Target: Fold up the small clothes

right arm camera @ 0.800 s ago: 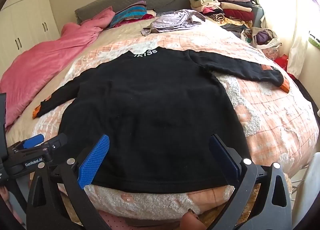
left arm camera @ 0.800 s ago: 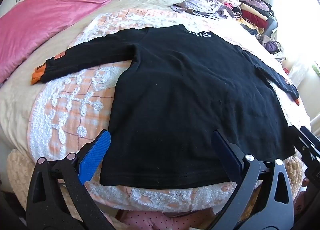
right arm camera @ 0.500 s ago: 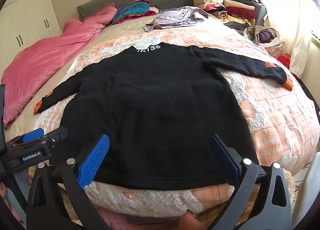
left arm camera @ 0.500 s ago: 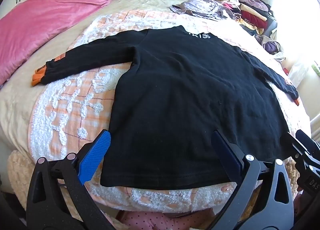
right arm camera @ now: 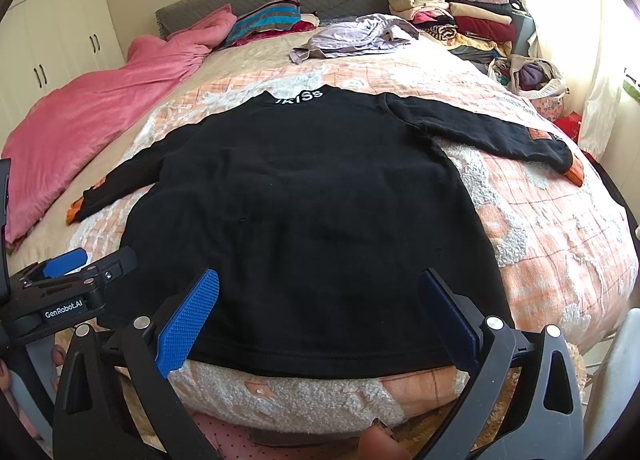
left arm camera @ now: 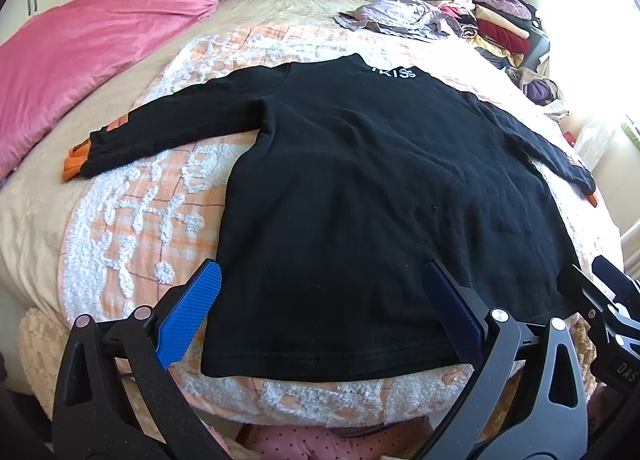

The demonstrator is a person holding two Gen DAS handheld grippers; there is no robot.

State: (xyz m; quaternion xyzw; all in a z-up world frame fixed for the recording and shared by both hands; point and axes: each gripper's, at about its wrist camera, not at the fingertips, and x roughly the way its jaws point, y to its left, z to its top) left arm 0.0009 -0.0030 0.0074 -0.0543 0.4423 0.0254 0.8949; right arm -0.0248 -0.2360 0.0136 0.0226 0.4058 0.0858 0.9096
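Hovering at six o'clock over the bed's near edge, our left gripper [left arm camera: 320, 316] and right gripper [right arm camera: 318, 316] both stand spread wide, pinching nothing. Just beyond them the black sweater [left arm camera: 360, 200] lies flat on the orange-and-white blanket [left arm camera: 132, 228], sleeves out toward nine and three. Nothing covers it. Farther off, a pink quilt [left arm camera: 80, 52] lies at ten, a lilac garment [right arm camera: 356, 38] at twelve, stacked clothes [right arm camera: 460, 12] at one.
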